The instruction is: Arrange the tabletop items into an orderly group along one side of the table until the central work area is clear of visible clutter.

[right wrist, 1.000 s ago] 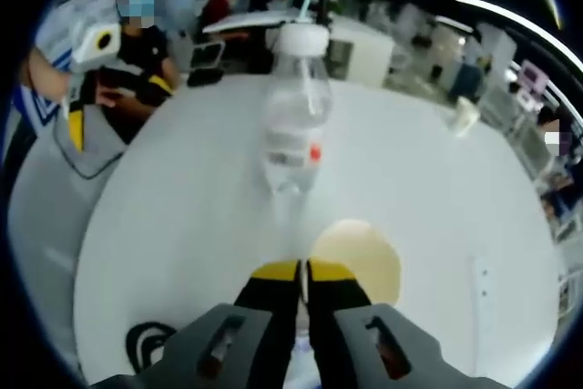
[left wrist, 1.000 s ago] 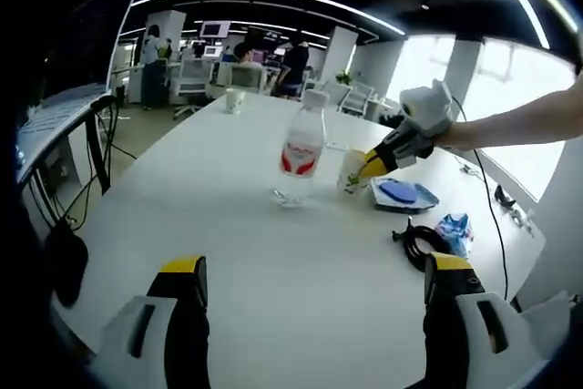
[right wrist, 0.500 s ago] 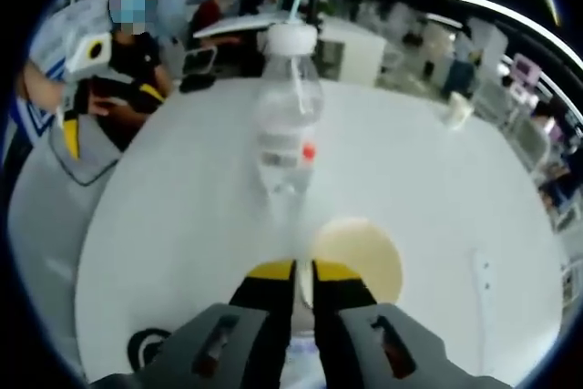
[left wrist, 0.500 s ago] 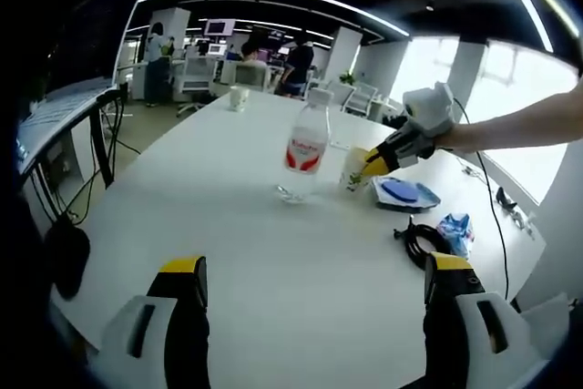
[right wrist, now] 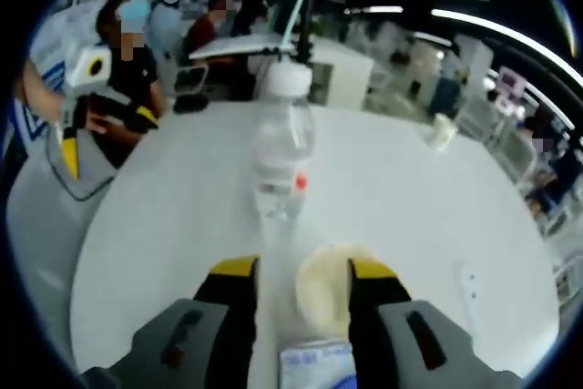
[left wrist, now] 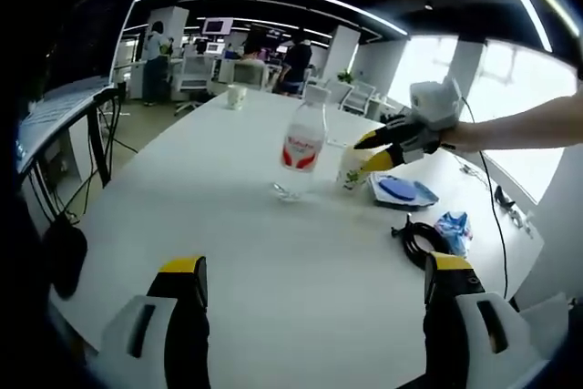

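Right tool (right wrist: 301, 271) straddles paper cup (right wrist: 322, 291), jaws apart, beside water bottle (right wrist: 281, 167).

bottle (left wrist: 301, 149) left of cup (left wrist: 352, 168), plate (left wrist: 402, 193) right, cable (left wrist: 421, 241) nearer

The left gripper (left wrist: 314, 302) hangs low over the near edge of the white table (left wrist: 228, 225), jaws spread wide with nothing between them. Farther across stands a clear bottle (left wrist: 301, 149) with a red label, upright. Just beside it sits a paper cup (left wrist: 353, 168), and the right gripper (left wrist: 364, 157) reaches in with its yellow tips parted around the cup. Near that lie a blue plate (left wrist: 401, 193), a black cable (left wrist: 421, 241) and a blue wrapper (left wrist: 454, 228). Another cup (left wrist: 237, 96) stands at the far end.
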Motion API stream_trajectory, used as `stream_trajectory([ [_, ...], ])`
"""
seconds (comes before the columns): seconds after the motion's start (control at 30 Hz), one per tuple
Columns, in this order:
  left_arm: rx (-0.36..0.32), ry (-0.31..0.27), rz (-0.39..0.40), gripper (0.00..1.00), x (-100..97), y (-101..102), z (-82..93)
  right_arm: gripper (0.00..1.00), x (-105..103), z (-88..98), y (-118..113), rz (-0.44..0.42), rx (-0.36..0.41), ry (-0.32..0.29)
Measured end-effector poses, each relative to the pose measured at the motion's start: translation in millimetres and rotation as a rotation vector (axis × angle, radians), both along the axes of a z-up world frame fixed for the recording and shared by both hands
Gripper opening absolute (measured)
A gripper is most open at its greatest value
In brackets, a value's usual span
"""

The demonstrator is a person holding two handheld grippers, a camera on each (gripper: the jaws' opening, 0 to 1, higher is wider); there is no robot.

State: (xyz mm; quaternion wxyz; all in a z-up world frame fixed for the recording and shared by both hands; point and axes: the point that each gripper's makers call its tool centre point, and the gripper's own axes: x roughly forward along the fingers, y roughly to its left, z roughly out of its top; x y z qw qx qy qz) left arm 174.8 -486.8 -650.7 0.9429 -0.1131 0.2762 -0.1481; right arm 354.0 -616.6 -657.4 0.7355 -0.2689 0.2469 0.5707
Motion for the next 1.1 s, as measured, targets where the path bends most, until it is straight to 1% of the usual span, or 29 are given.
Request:
stream_trajectory([
  [0.03,-0.001,-0.001,0.000,0.99,-0.1,-0.2,0.3,0.39,-0.6,1.5,-0.4,-0.005,0.007,0.000],
  [0.13,-0.004,0.000,0.002,0.99,-1.0,0.0,0.5,0.43,-3.0,10.0,-0.8,-0.003,0.040,-0.039],
  [0.17,-0.004,0.000,0.002,0.99,-1.2,0.1,0.4,0.45,-3.8,14.5,0.0,-0.003,0.064,-0.053],
  [0.2,-0.003,0.001,0.002,0.99,-1.5,0.2,0.1,0.49,-4.2,17.2,0.2,-0.003,0.078,-0.065],
  [0.27,-0.003,0.002,-0.001,0.99,-1.9,-0.5,-0.4,0.59,-4.4,21.7,-0.9,-0.017,0.101,-0.084],
  [0.37,0.001,0.000,-0.011,0.99,-1.8,-2.5,0.0,0.66,-5.6,27.5,-4.1,-0.036,0.123,-0.114],
  [0.43,0.002,-0.001,-0.015,0.99,-1.8,-3.8,0.6,0.72,-7.2,30.0,-7.7,-0.063,0.138,-0.116],
  [0.47,0.003,-0.002,-0.017,0.99,-1.8,-4.6,1.2,0.74,-7.7,33.1,-9.5,-0.087,0.157,-0.118],
  [0.57,0.004,-0.005,-0.020,0.99,-2.0,-5.8,2.5,0.80,-11.9,41.0,-11.2,-0.118,0.201,-0.127],
  [0.7,0.010,-0.006,-0.034,0.99,-2.9,-8.8,3.5,0.83,-16.6,42.1,-17.5,-0.136,0.203,-0.132],
  [0.83,0.012,-0.008,-0.039,0.99,-2.6,-9.9,4.3,0.83,-20.2,44.0,-21.3,-0.162,0.220,-0.122],
  [0.97,0.017,-0.010,-0.046,0.99,-1.2,-10.3,4.7,0.82,-22.0,43.4,-21.6,-0.173,0.224,-0.112],
  [1.1,0.023,-0.014,-0.047,0.99,4.1,-7.8,5.5,0.81,-22.5,47.0,-19.1,-0.181,0.241,-0.115],
])
